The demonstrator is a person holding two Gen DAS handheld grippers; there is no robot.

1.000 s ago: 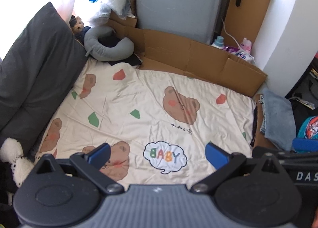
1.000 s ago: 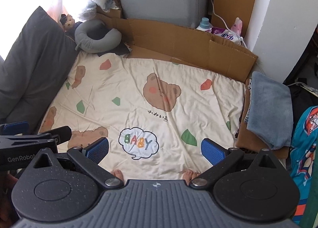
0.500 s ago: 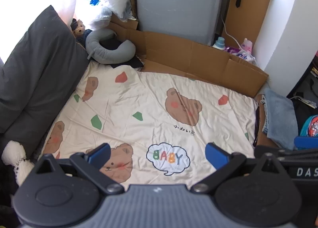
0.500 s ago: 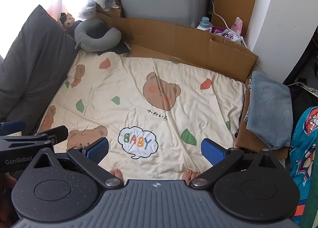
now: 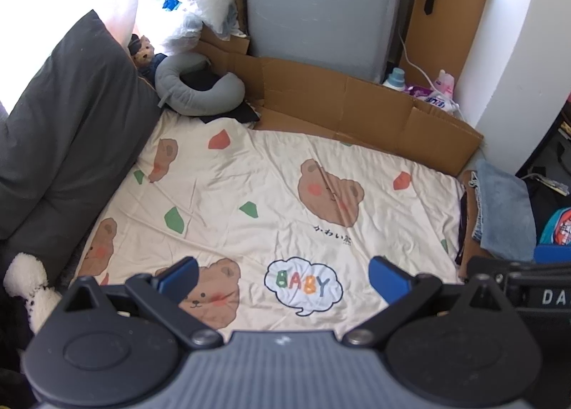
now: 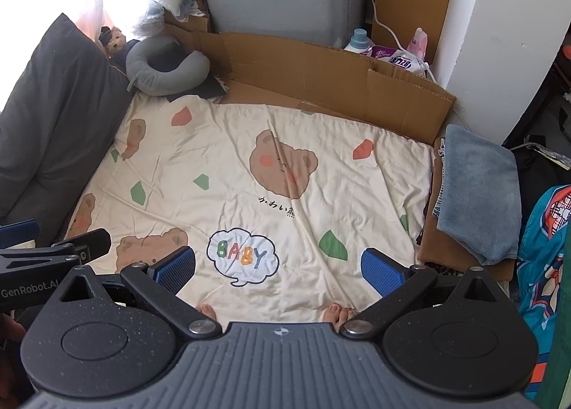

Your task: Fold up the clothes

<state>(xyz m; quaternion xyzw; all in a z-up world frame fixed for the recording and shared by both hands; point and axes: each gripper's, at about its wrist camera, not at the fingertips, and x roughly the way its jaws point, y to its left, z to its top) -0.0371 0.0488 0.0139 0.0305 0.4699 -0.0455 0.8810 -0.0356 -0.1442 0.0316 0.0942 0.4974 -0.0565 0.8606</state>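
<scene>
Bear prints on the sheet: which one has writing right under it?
The big central bear head on the sheet: black script sits just below it. The other bears lie along the left edge, without script.

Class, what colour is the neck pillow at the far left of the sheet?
Grey. The neck pillow shows best in the right wrist view.

Home, a cramped bedroom or living corner with a floor-level sleeping area. Cream bear-print sheet [image 6: 271, 173] with "BABY" bubble spread flat, dark grey cushion [image 6: 53, 116] along the left edge, grey neck pillow [image 6: 167, 70] and small teddy bear [image 6: 114, 40] at the far corner. Flattened cardboard [image 6: 321, 77] lines the far edge, grey appliance [image 5: 321, 6] behind it. Laundry detergent bottle [image 6: 358, 40] and refill pouch [image 6: 396, 57] by the white wall. Folded blue-grey towel [image 6: 478, 191] stacked at right. Bare toes [image 6: 339, 312] on the sheet edge.
</scene>
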